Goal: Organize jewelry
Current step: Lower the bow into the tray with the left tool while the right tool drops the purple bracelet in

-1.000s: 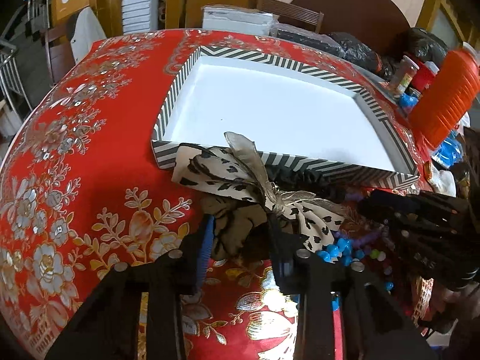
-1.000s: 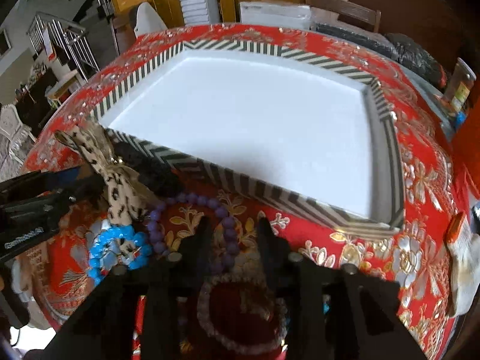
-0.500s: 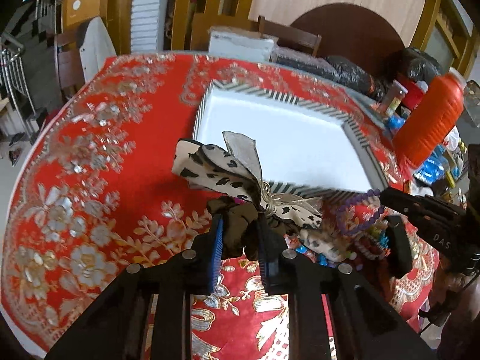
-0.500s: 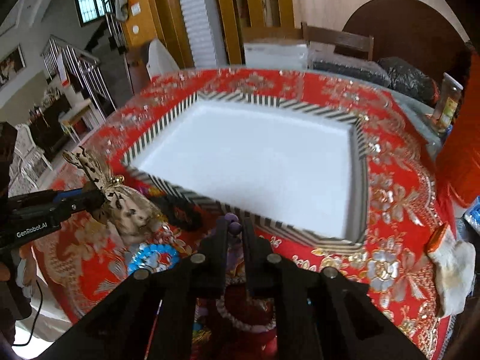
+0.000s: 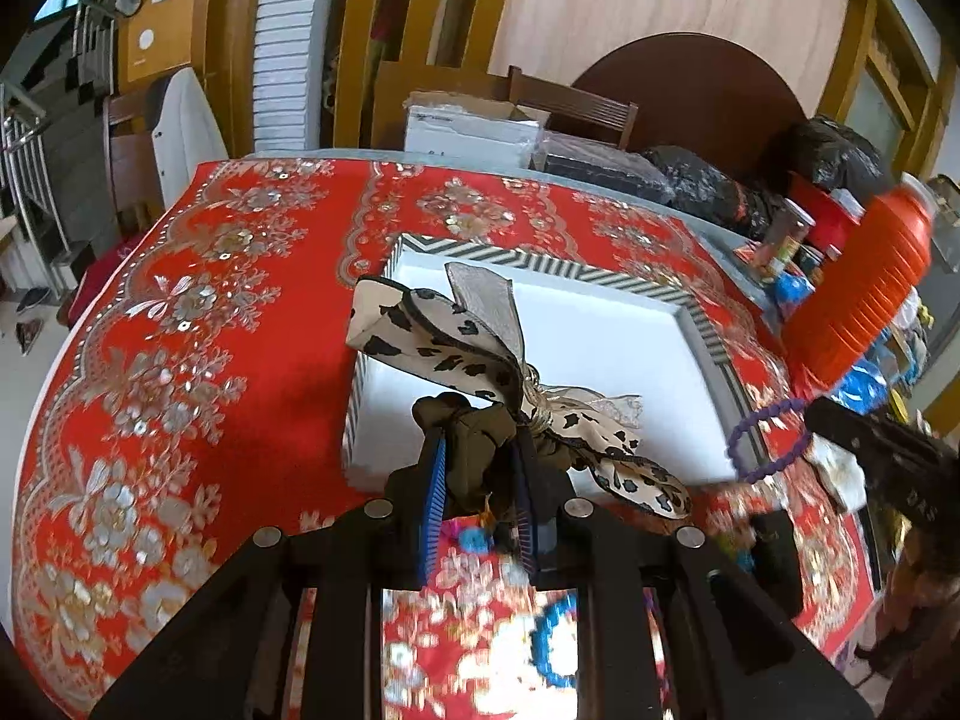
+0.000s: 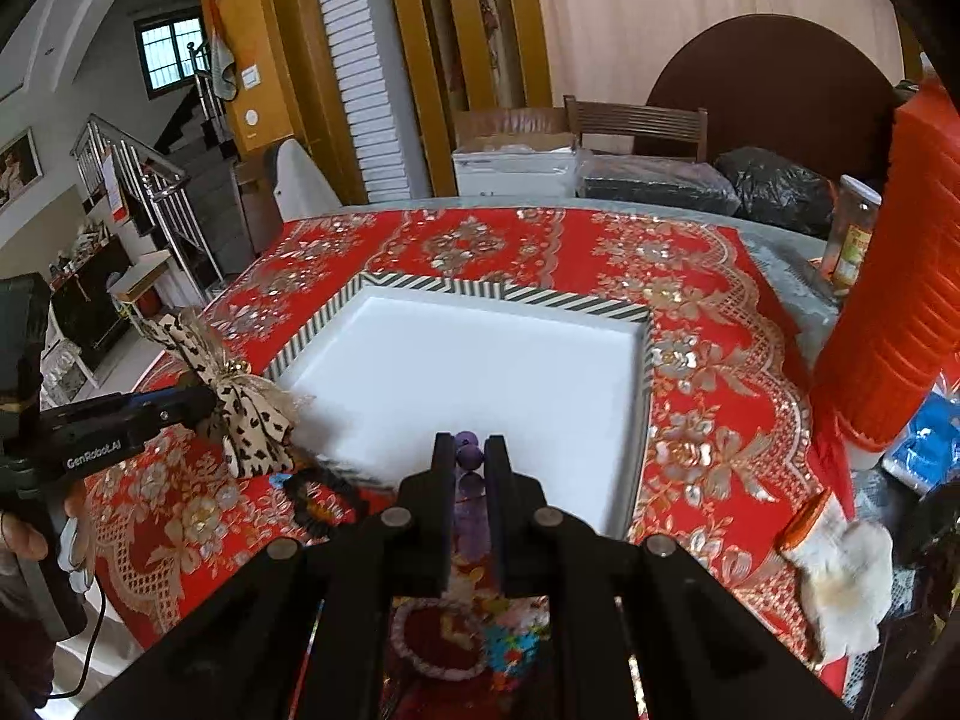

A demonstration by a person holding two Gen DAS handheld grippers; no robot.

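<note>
Above the red floral tablecloth that covers the surface, the left claw is seen clenched on an olive-brown scrunchie, to which a leopard-print bow with a sheer ribbon is joined; its jaws have just been closing on this fabric. The bow is held in the air over the near left corner of the striped tray, whose white inside is bare. The right claw is clenched on a purple bead bracelet, with a few beads showing between the jaws, which have just been closing too. In the left wrist view the bracelet loop is seen hanging near the tray's right edge. A black bead bracelet lies on the cloth just beside the tray's near edge, and a blurred blue bracelet lies closer. An orange ribbed bottle stands at the right.
</note>
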